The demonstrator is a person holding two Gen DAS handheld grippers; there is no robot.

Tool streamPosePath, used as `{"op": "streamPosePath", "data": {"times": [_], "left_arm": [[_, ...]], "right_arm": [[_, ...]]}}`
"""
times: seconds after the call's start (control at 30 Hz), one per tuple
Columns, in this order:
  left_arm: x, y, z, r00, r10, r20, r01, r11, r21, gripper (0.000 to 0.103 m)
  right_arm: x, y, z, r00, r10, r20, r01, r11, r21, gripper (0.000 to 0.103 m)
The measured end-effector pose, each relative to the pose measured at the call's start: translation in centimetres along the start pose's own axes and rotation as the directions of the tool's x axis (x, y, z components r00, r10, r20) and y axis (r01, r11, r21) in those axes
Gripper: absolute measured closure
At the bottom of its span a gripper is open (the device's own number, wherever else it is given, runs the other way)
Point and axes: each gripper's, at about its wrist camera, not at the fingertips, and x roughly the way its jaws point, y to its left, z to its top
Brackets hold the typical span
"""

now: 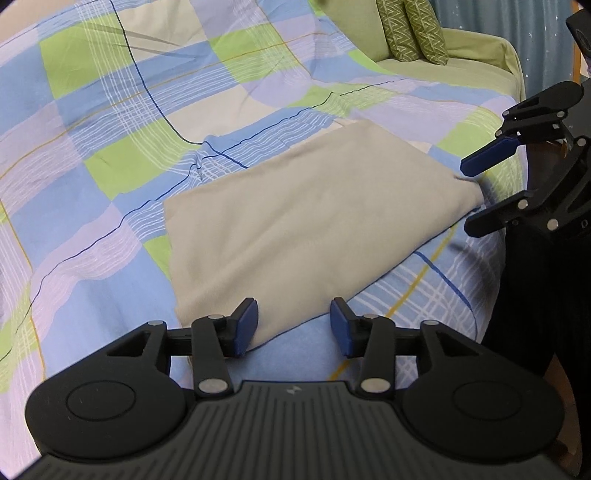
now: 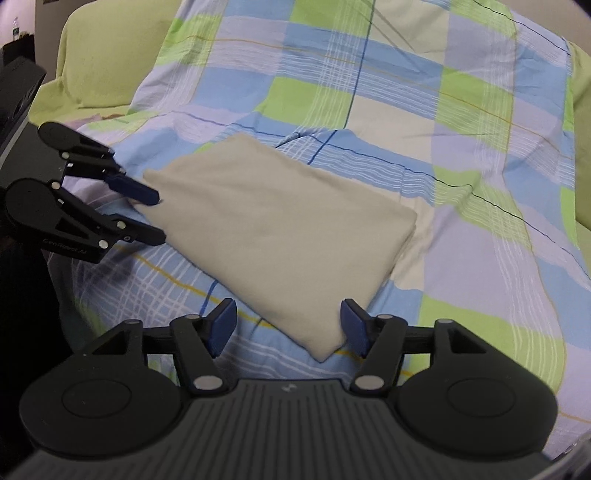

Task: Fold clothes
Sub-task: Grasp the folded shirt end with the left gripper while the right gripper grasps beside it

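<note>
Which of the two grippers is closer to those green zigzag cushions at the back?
Right. The right gripper sits at the folded beige cloth's far corner, on the side of the zigzag cushions; the left gripper holds back at the near corner.

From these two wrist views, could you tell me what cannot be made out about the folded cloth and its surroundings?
- Beige folded cloth: layer count and garment type, hidden by its own top layer, both views.
- Checked sheet: surface beneath it, covered.
- Two cushions: tops cut off by the left view's edge.
- The person: outside both views.
</note>
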Motion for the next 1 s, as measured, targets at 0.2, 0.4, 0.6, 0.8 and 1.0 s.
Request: {"op": "streamPosePath", "data": {"times": [0.2, 0.4, 0.6, 0.8, 1.0], "left_arm": [[-0.1, 0.1, -0.1, 1.000, -0.003, 0.007, 0.003, 1.000, 0.009, 0.053], [-2.8, -1.5, -1.2, 0.993, 0.010, 0.116, -0.040, 0.966, 0.254, 0.053], [-2.0, -3.4, -1.4, 0.991, 0.035, 0.127, -0.090, 0.883, 0.460, 0.053], [0.6, -6.0, -0.9, 0.989, 0.057, 0.137, -0.128, 0.797, 0.591, 0.053], [1.9, -6.4, -1.2, 0.986, 0.066, 0.154, -0.152, 0.740, 0.656, 0.051]], "right_arm": [[0.3, 0.5, 0.3, 1.000, -0.017, -0.010, 0.017, 1.000, -0.022, 0.044], [0.2, 1.5, 0.0, 0.996, -0.083, -0.021, 0.078, 0.981, -0.176, 0.046], [0.8, 2.9, 0.0, 0.989, -0.145, -0.021, 0.128, 0.924, -0.361, 0.064], [2.4, 5.7, 0.4, 0.990, -0.143, 0.015, 0.131, 0.856, -0.501, 0.068], [4.1, 6.9, 0.8, 0.991, -0.128, 0.046, 0.130, 0.801, -0.584, 0.068]]}}
